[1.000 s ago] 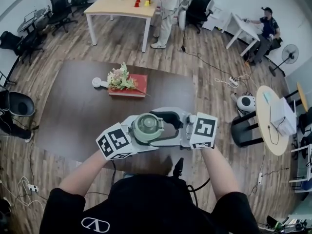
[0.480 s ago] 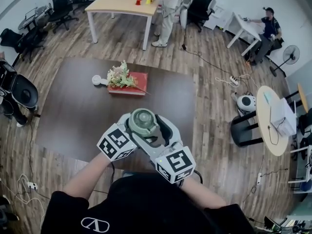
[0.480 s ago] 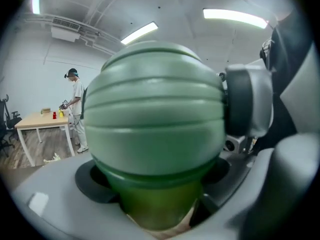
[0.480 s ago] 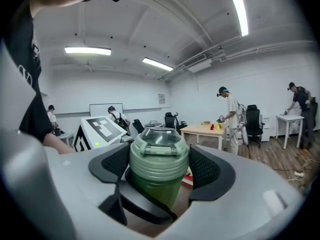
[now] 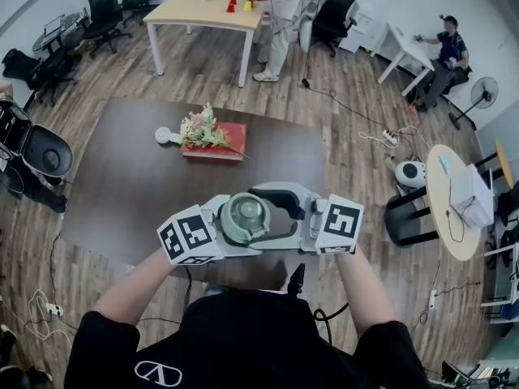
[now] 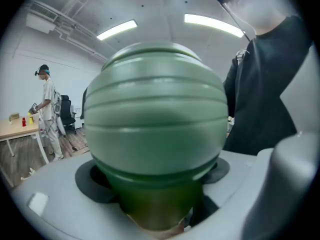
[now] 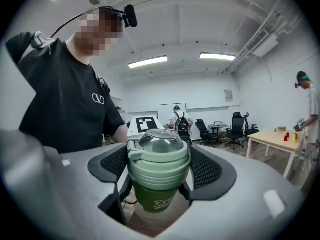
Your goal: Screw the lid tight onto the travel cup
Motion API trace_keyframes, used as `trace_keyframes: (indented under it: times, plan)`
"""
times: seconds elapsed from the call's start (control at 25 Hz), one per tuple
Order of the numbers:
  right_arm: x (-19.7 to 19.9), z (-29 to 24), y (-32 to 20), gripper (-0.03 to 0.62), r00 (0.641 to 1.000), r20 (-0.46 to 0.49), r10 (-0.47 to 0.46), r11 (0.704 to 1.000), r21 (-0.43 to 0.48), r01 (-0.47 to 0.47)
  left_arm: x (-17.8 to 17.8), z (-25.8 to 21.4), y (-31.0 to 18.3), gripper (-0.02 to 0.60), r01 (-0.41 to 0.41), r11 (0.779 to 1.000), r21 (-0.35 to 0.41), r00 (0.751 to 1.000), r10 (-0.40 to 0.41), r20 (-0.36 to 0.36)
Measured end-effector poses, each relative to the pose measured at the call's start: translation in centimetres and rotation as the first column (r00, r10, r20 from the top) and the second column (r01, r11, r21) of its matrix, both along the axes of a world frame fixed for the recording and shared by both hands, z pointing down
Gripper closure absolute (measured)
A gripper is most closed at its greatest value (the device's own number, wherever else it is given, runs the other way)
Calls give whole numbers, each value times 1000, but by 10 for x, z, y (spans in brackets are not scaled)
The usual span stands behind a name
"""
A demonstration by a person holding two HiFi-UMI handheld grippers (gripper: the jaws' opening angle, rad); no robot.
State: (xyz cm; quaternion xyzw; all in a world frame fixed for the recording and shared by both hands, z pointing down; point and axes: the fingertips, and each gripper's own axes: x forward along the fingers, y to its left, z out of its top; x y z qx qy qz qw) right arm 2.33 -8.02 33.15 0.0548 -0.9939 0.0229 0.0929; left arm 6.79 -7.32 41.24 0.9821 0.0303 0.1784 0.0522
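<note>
The green travel cup (image 5: 246, 217) is held in the air over the near edge of the dark table (image 5: 122, 185), between both grippers. My left gripper (image 5: 231, 227) comes in from the left and is shut on the cup's dark green body (image 6: 155, 204), which fills the left gripper view. My right gripper (image 5: 274, 211) comes in from the right, level with the light green lid (image 7: 159, 156) and its clear dome. Its mesh pads (image 7: 205, 169) lie against the lid's two sides, and its jaws are opening slightly. The lid sits on top of the cup.
A red box with a flower bunch (image 5: 212, 140) and a small white object (image 5: 166, 136) lie at the table's far side. Beyond are a wooden table (image 5: 203, 6) with a standing person, office chairs, and a round table (image 5: 454, 209) at right.
Half a second ago the right gripper was swung round the cup toward my body. It is now back on the cup's right side, as it was one second ago. The left gripper barely moved.
</note>
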Motion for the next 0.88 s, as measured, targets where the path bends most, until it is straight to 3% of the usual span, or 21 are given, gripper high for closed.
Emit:
trace_keyframes:
  times: [0.16,0.28,0.32,0.36,0.44,0.48,0.52,0.56,0.64,0.76,0.88]
  plan:
    - [-4,0,-9,206,985,28,168,986,1,-168,-8,3,-16,170,114,993,19,993,-114,21]
    - [-8,9,-21,207,923,40,383,924,-22,-383,-13,13,-32,170,226,974,33,973,-227,46]
    - [-8,13,-26,207,876,33,481,877,-39,-479,-15,18,-38,170,269,962,40,961,-271,59]
    - [-7,17,-31,207,807,17,590,807,-56,-588,-15,22,-44,170,309,950,50,947,-312,74]
    - [-2,21,-35,207,635,-19,772,633,-74,-771,-11,26,-49,170,351,935,60,932,-355,80]
    - [0,21,-35,207,578,-28,816,575,-80,-815,-8,25,-48,175,351,935,52,933,-354,70]
    - [1,20,-34,206,558,-31,829,554,-83,-828,-6,24,-47,175,349,936,48,934,-351,63]
    - [2,19,-34,204,566,-30,824,562,-84,-823,-6,23,-48,173,347,936,60,934,-351,63]
    - [1,18,-32,203,618,-12,786,615,-86,-784,-9,23,-50,161,340,936,91,935,-346,72]
    - [2,7,-27,205,734,51,677,735,-80,-673,-11,16,-46,161,298,954,40,953,-300,46]
    - [2,-4,-20,190,862,85,500,863,29,-504,-11,9,-31,161,199,980,4,980,-199,17]
